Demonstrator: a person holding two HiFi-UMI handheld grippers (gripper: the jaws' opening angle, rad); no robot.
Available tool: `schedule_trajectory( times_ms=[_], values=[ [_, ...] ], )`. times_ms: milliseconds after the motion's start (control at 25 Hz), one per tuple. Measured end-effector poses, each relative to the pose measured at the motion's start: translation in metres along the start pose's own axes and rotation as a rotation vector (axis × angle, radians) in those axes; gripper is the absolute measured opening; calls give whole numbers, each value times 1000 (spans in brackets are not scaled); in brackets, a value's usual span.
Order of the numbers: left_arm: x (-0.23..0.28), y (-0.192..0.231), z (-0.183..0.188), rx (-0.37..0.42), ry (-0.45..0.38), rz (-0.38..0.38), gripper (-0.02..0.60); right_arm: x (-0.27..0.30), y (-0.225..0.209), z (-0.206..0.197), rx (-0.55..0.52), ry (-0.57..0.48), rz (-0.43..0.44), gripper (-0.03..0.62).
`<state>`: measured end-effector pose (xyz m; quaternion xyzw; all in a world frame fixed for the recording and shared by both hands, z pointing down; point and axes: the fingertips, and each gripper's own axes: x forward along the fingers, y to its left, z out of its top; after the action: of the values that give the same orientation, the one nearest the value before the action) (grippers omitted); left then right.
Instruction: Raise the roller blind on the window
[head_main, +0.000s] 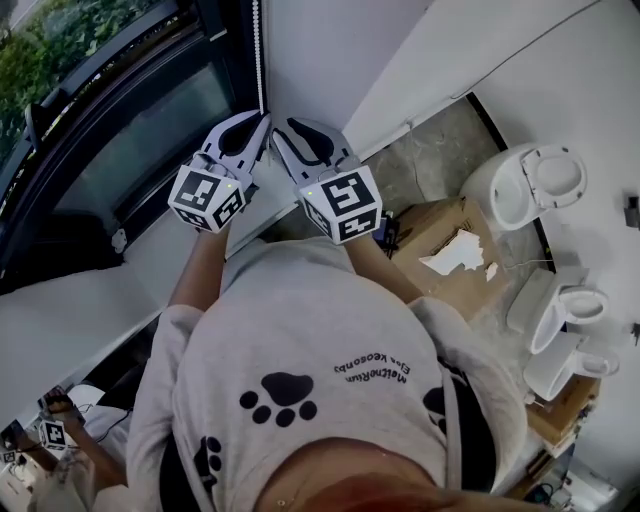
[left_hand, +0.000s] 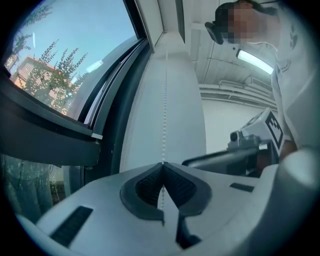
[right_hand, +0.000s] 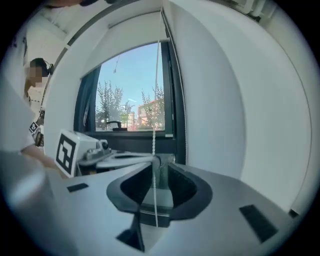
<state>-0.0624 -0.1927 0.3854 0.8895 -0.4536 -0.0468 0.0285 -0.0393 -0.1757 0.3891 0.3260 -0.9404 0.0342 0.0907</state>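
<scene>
Bead cord (left_hand: 164, 110) beside the window frame (left_hand: 107, 115) is pinched in the left gripper (left_hand: 162, 165). The right gripper (right_hand: 159, 161) is held around it, jaws spread. Hand-over-hand hauling appears under way. A higher regrip and downward pull seem called for.

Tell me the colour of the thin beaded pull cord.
White beaded cord, clearest in the left gripper view.

bead chain (head_main: 258, 55) runs off top edge in head view; cardboard box (head_main: 455, 265) partly hidden behind right tool (head_main: 283, 128).
</scene>
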Motion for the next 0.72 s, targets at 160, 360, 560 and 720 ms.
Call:
schedule_trajectory(
  times_ms=[160,360,560,720],
  values=[
    [0,0,0,-8,-11,4,9,-11,-1,59,-3,-75,75,95],
    [0,-3,-3,-4,-14,8,9,-9,6,134,-8,-198,128,95],
    [-1,-4,-1,0,-19,19,9,6,5,172,-26,-245,155,95],
    [-1,-5,-1,-4,-24,25,9,7,5,190,-41,-263,173,58]
  ],
)
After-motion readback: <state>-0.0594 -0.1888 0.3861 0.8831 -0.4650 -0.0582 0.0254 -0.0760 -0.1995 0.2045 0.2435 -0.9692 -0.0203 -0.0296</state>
